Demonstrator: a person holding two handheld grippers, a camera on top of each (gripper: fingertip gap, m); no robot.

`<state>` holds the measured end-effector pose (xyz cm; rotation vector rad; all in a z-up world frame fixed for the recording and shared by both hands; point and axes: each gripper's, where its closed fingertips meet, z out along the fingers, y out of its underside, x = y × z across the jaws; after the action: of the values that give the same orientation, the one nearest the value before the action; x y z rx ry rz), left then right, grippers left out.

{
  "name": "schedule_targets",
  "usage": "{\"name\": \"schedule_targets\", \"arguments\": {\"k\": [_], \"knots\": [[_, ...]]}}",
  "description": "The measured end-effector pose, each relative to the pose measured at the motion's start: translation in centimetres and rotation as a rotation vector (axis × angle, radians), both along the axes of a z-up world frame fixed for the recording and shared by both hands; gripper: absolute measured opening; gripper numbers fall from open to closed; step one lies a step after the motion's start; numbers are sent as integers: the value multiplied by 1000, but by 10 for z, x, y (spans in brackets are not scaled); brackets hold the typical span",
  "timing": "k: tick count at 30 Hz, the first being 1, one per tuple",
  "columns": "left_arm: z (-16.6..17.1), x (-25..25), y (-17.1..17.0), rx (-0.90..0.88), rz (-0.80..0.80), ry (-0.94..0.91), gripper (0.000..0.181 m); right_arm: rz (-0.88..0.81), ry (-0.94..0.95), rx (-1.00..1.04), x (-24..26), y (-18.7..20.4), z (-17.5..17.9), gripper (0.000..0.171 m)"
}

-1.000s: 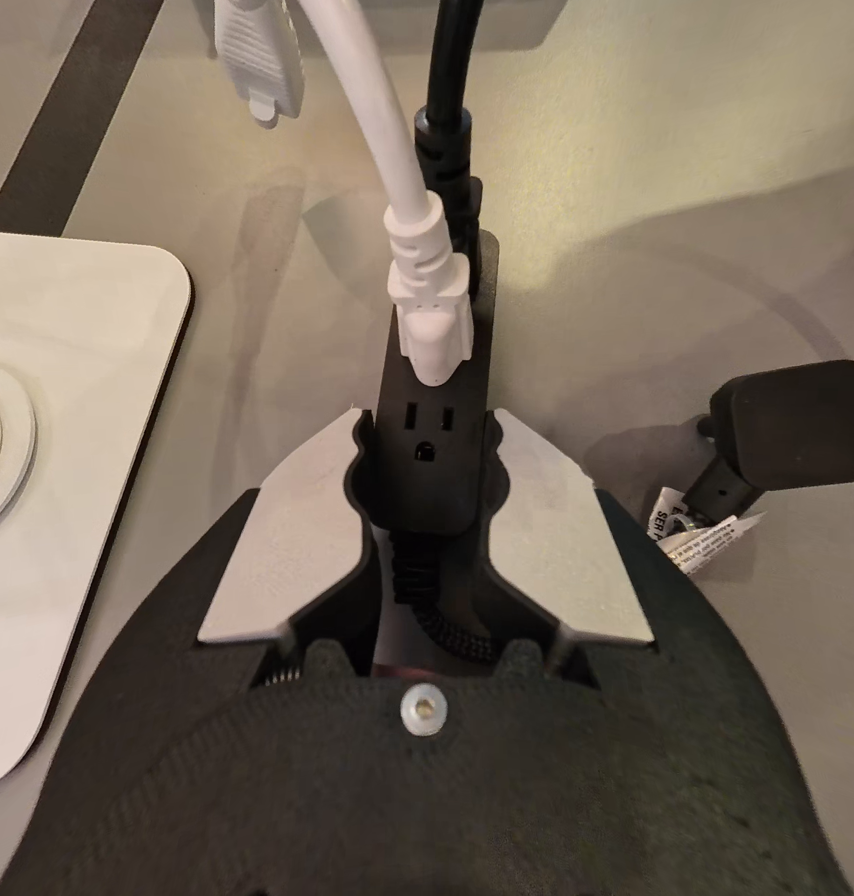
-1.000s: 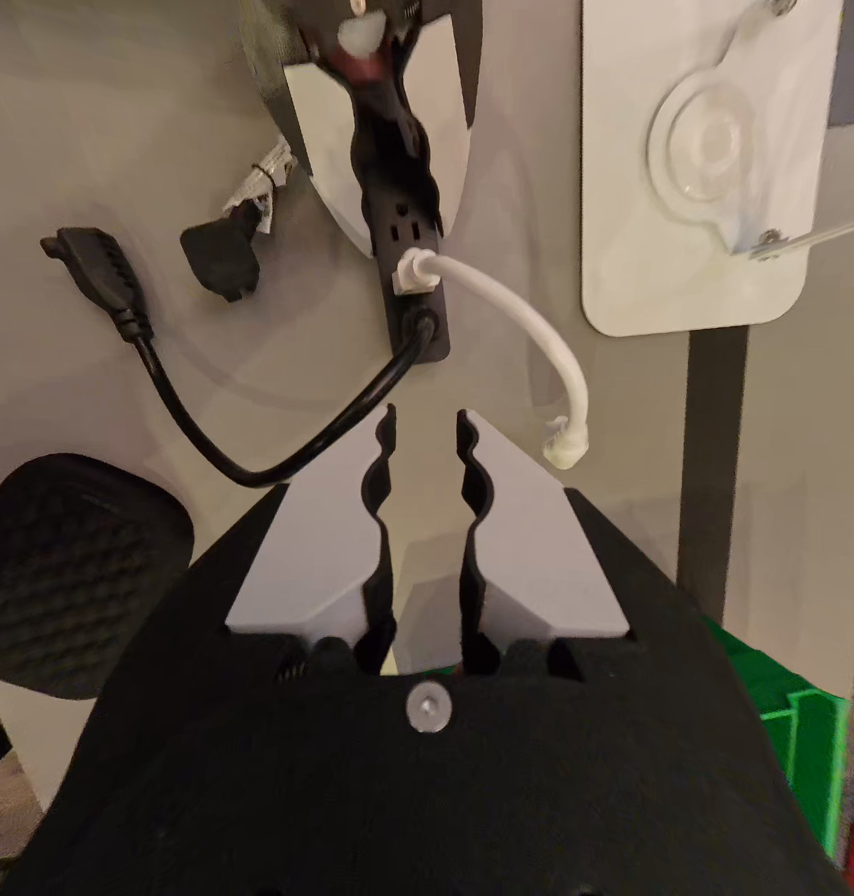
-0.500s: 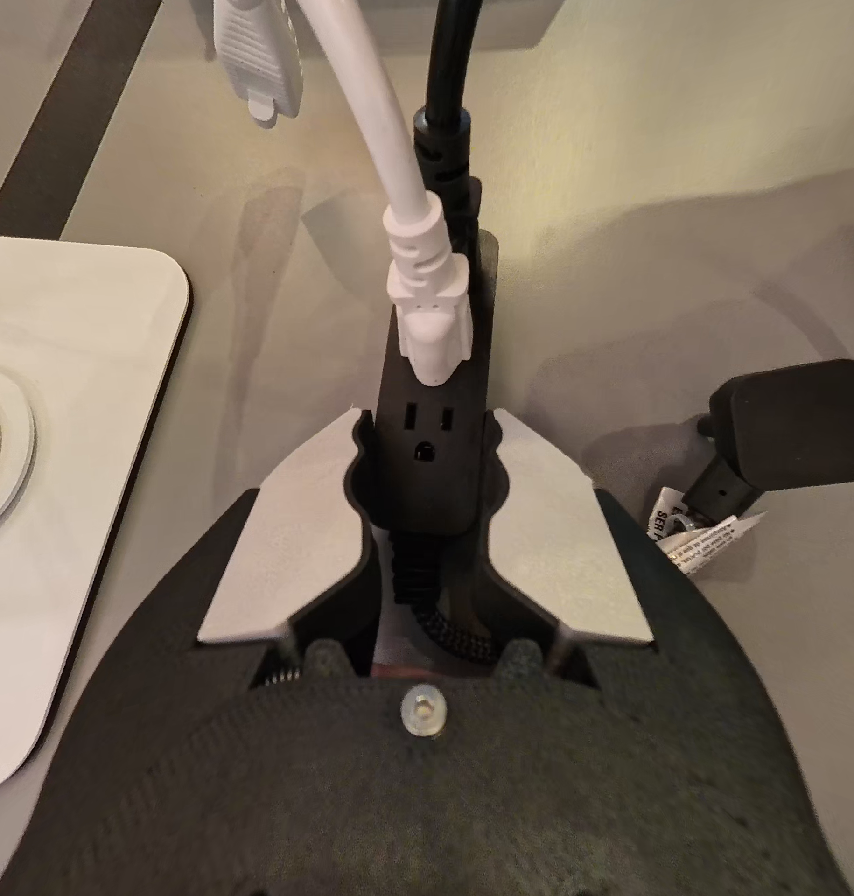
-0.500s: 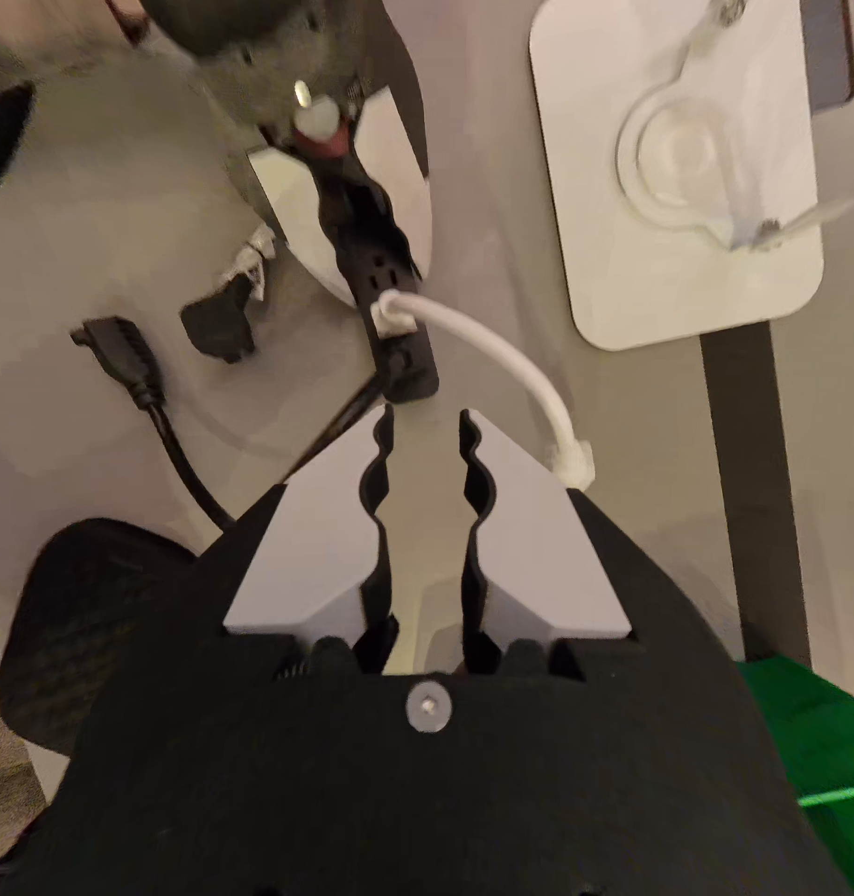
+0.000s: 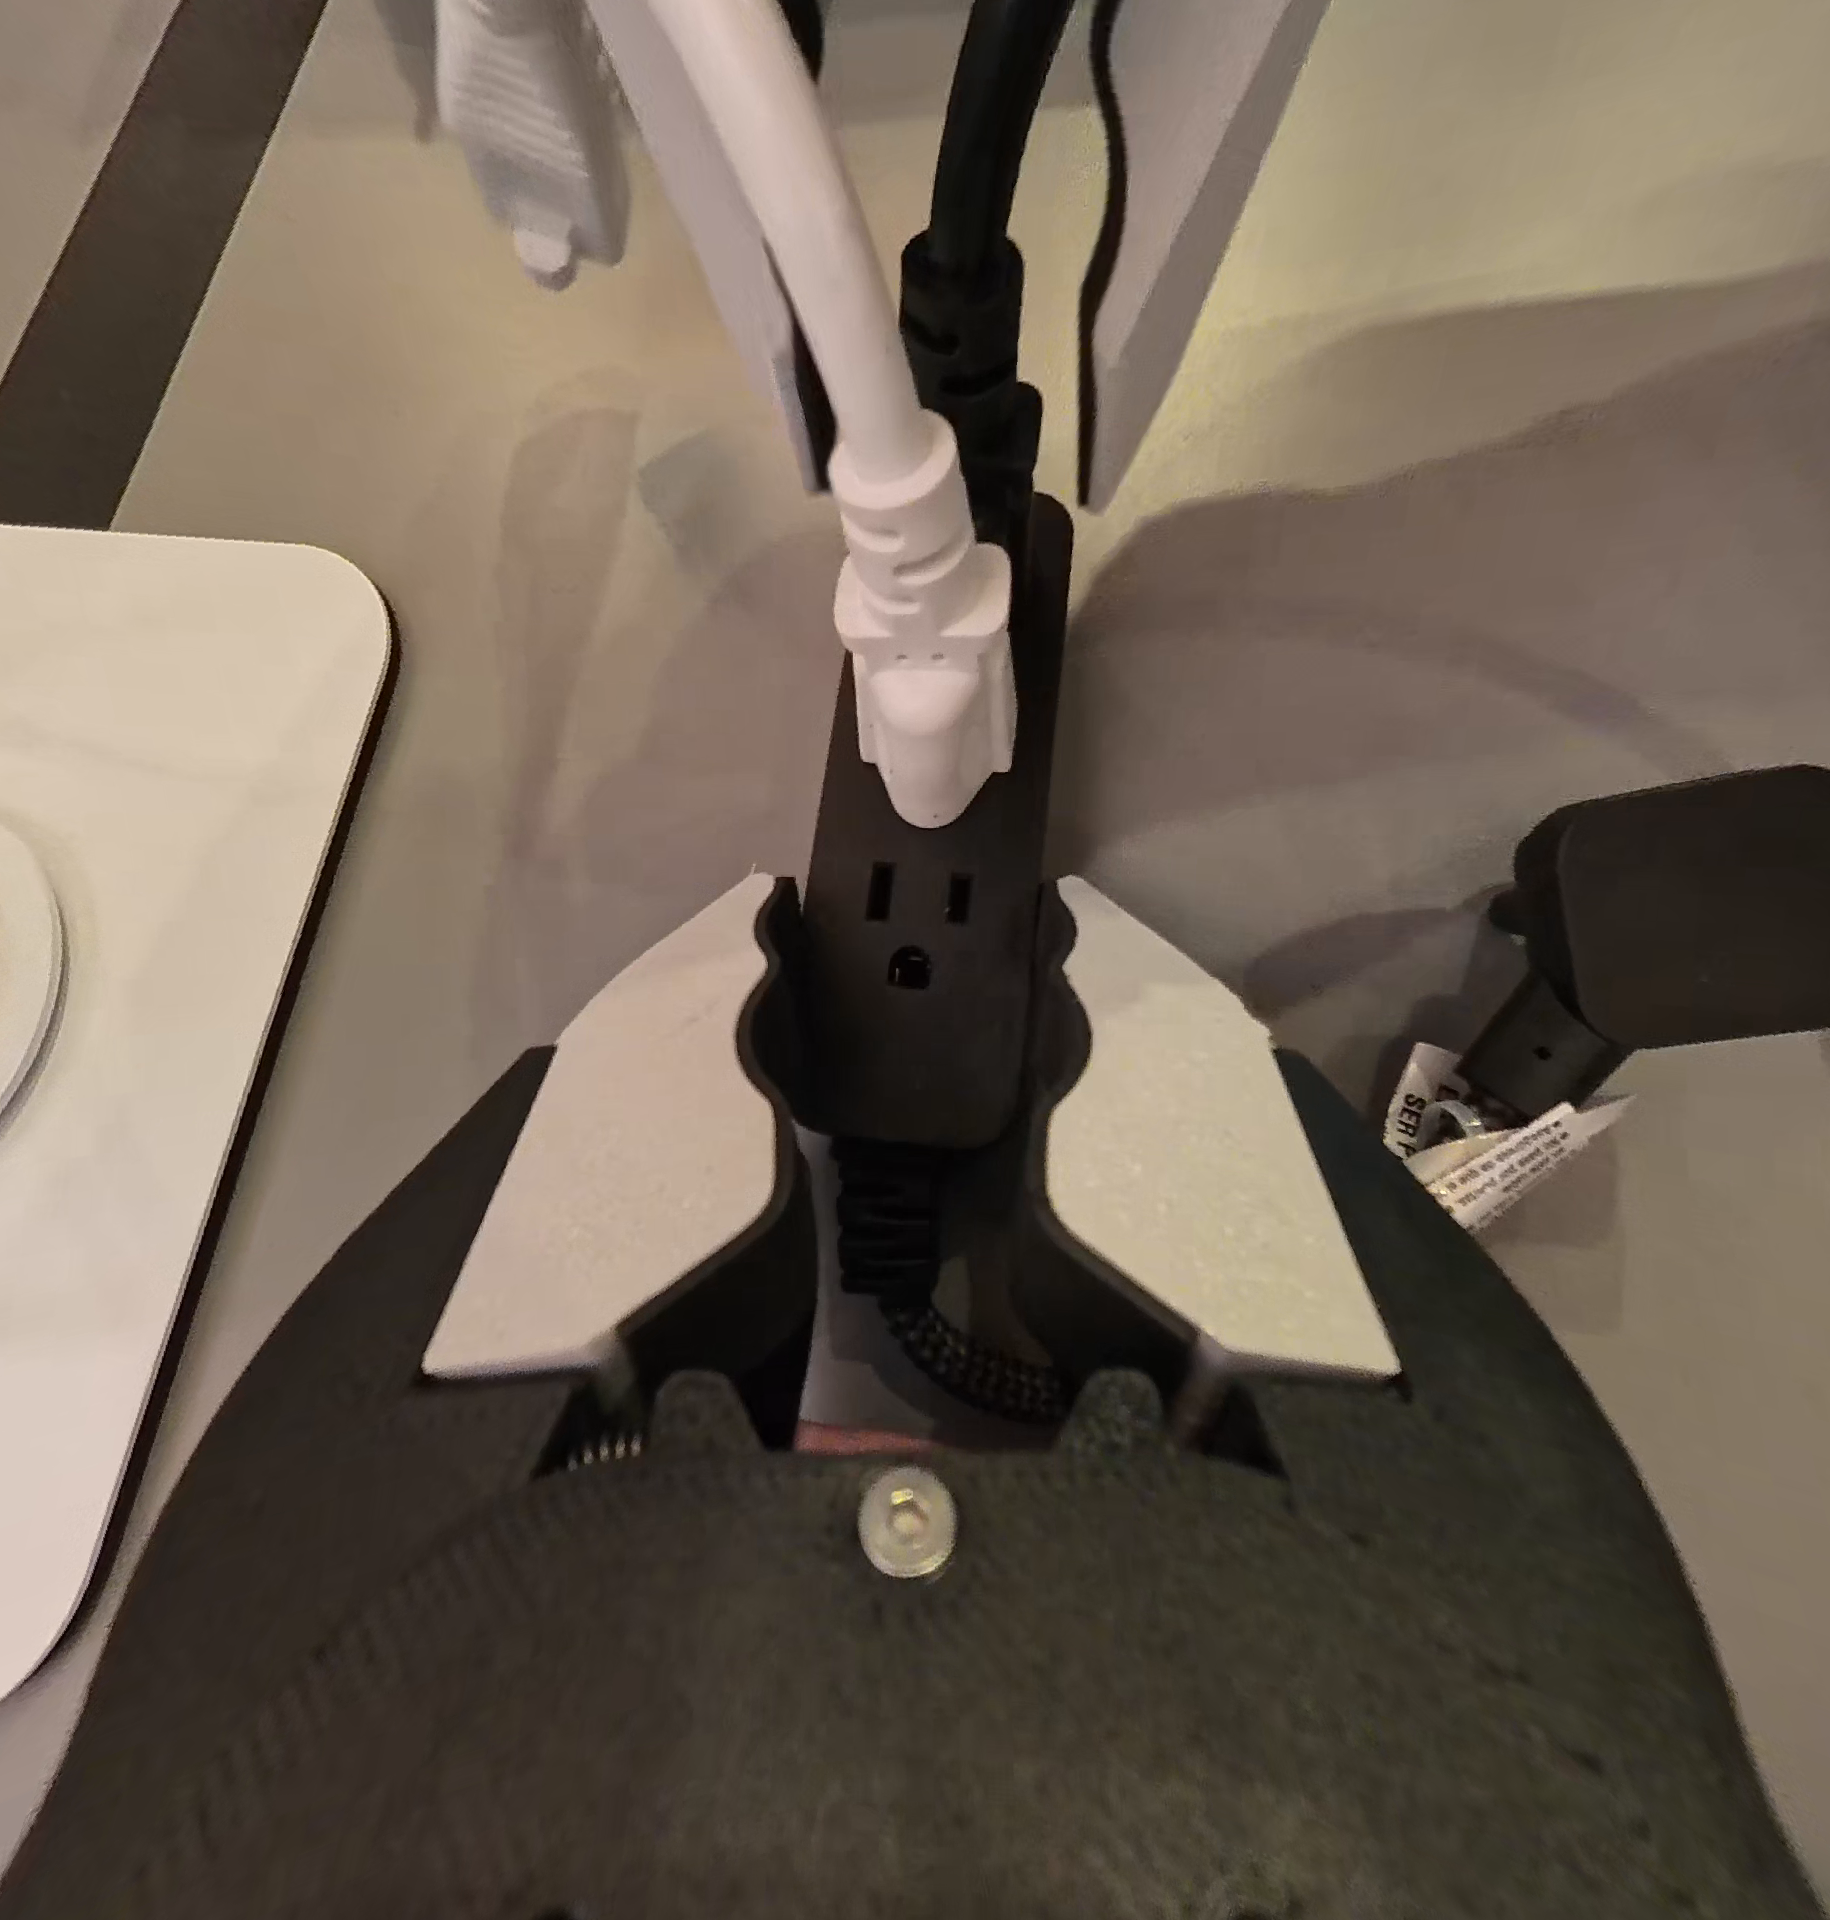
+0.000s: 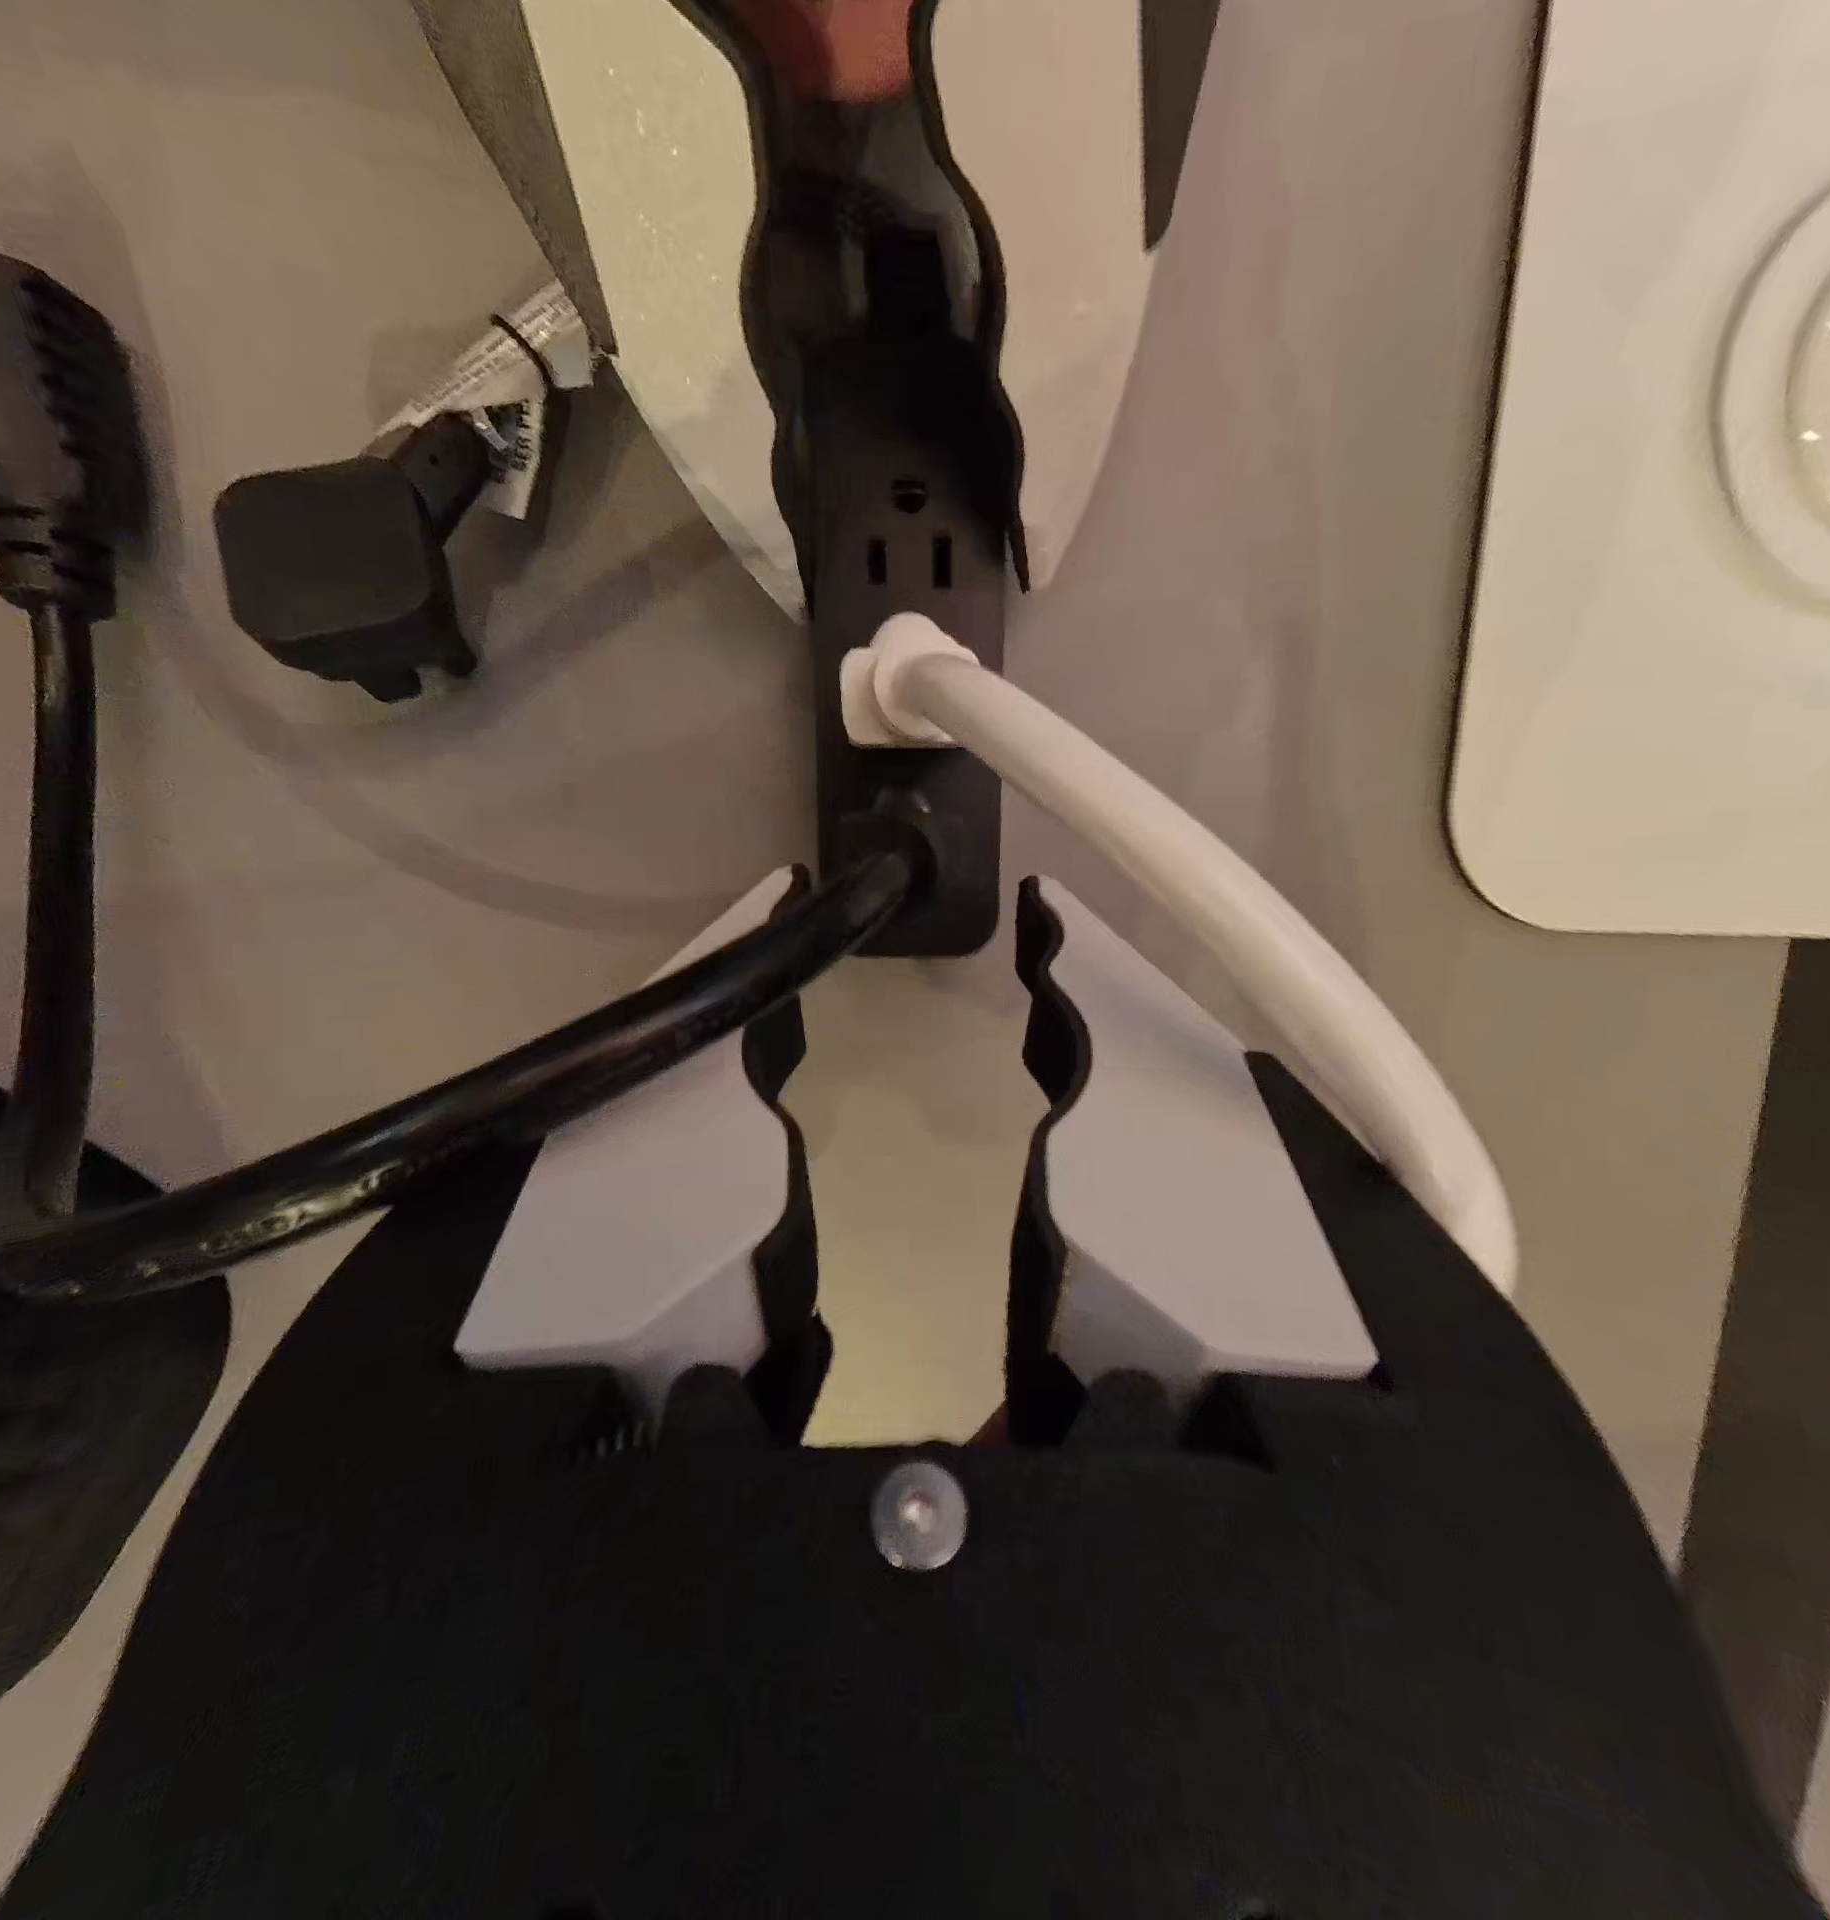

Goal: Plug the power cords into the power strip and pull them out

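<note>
While the left hand-held gripper [image 5: 916, 987] is clamped around the near end of the black power strip [image 5: 932, 883] on the grey table [image 5: 1410, 520], the white plug [image 5: 926, 686] and the black plug [image 6: 895, 831] both sit in its outlets, so the plugging-in half looks done and the pulling-out is left. The right hand-held gripper [image 6: 911, 914] is partly spread and holds nothing, its fingertips just short of the strip's far end, with the black cord [image 6: 475, 1122] lying across its left finger. The third outlet [image 5: 916, 930], between the left gripper's fingertips, is free.
</note>
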<state>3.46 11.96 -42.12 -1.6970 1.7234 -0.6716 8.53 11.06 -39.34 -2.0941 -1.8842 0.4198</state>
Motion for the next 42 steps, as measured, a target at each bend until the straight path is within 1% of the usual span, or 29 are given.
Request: {"name": "schedule_targets", "arguments": {"k": [4, 6, 12, 18, 21, 22, 25, 27, 31, 33, 35, 42], "knots": [[0, 0, 0, -4, 0, 0, 44, 11, 9, 1, -8, 0, -6, 28], [0, 0, 0, -4, -1, 0, 44, 11, -17, -9, -9, -1, -12, 29], [0, 0, 0, -2, -1, 0, 44, 27, -79, 0, -9, 0, -14, 22], [0, 1, 1, -6, 7, -1, 43, 23, -111, -26, -8, -1, -13, 22], [1, -2, -1, 18, -2, 30, 43, 24, -102, -35, -10, -2, -13, 22], [3, -3, -1, 31, -4, 37, 42, 29, -109, -28, -10, -2, -13, 22], [29, 6, 0, 43, 9, -82, 36, 28, -107, -24, -10, -2, -14, 22], [36, 9, -1, 40, 14, -102, 36, 28, -103, -24, -10, -2, -14, 22], [25, 19, -4, 42, 9, -58, 39, 31, -104, -24, -10, -2, -13, 22], [20, 24, -6, 47, 5, -39, 35, 31, -104, -22, -10, -2, -13, 22], [14, 27, -7, 54, 10, -11, 35, 33, -103, -19, -10, -2, -13, 22], [13, 27, -7, 24, 16, -14, 35, 35, -102, -21, -10, -1, -13, 22]]}}
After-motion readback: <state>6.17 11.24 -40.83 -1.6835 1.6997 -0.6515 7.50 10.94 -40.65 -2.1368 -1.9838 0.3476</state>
